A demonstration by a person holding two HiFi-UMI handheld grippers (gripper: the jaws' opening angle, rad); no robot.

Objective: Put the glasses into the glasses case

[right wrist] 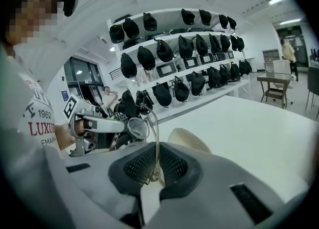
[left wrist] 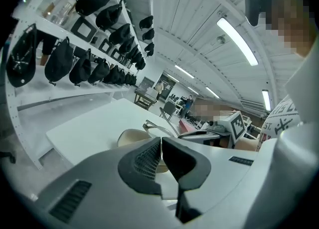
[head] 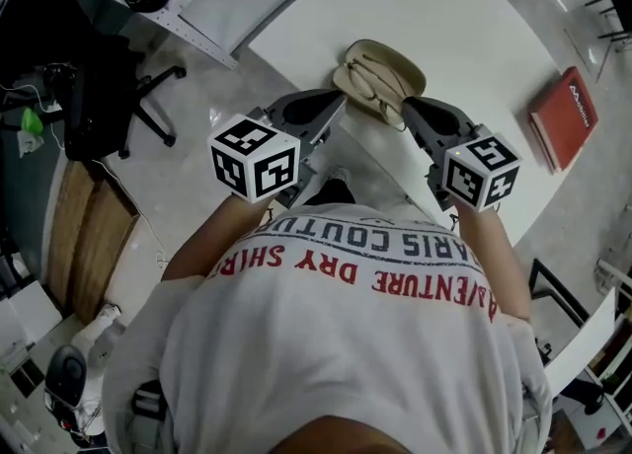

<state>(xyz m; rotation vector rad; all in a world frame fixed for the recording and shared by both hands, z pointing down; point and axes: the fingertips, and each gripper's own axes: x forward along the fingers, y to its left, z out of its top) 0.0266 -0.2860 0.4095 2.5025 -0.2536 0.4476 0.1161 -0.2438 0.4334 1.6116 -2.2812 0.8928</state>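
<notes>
An open beige glasses case lies on the white table, just beyond both grippers. My right gripper is shut on a thin temple arm of the glasses, which stand up from its jaws with one lens showing. In the left gripper view the glasses hang just past the tips of my left gripper, above the case. Its jaws are shut, and I see nothing between them. In the head view, the left gripper and the right gripper flank the case.
A red book lies near the table's right edge. White shelves of black caps run along the wall beyond the table's far side. A black office chair stands on the floor to the left.
</notes>
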